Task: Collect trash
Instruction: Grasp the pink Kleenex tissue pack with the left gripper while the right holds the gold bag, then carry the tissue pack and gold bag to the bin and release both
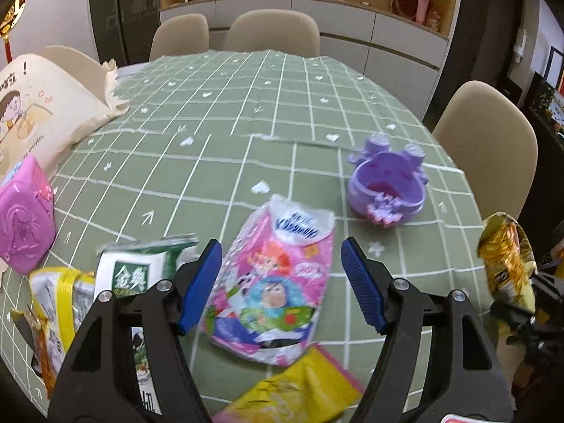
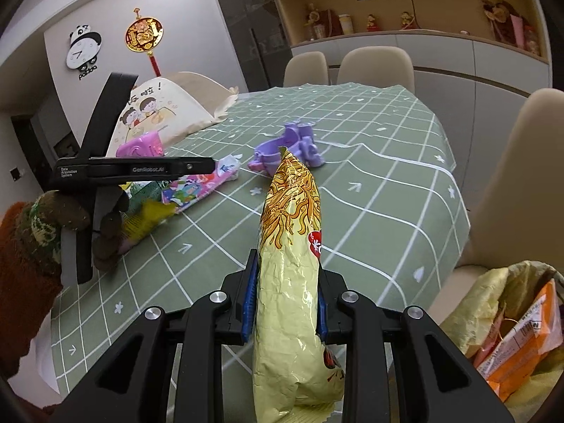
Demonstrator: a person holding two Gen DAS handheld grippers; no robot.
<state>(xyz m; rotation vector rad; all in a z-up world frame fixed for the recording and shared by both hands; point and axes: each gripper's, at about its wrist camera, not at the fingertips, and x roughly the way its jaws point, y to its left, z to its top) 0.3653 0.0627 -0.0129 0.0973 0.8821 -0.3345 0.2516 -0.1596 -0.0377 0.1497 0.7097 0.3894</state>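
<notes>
My left gripper [image 1: 281,248] is open, its blue pads on either side of a pink cartoon-printed tissue pack [image 1: 278,278] that lies flat on the green checked tablecloth [image 1: 246,112]; the pads do not press on it. A green-and-white wrapper [image 1: 141,268] and yellow wrappers [image 1: 56,296] lie to its left, and another yellow wrapper [image 1: 299,391] lies just below it. My right gripper [image 2: 287,268] is shut on a long pale-yellow noodle packet [image 2: 292,232] held above the table. That packet [image 1: 504,261] also shows at the left wrist view's right edge.
A purple toy bowl [image 1: 386,183] stands past the tissue pack. A pink toy case [image 1: 24,218] and a printed cushion [image 1: 46,105] lie at the left. A yellow trash bag [image 2: 493,292] holding an orange packet hangs off the table's right edge. Beige chairs [image 1: 271,30] ring the table.
</notes>
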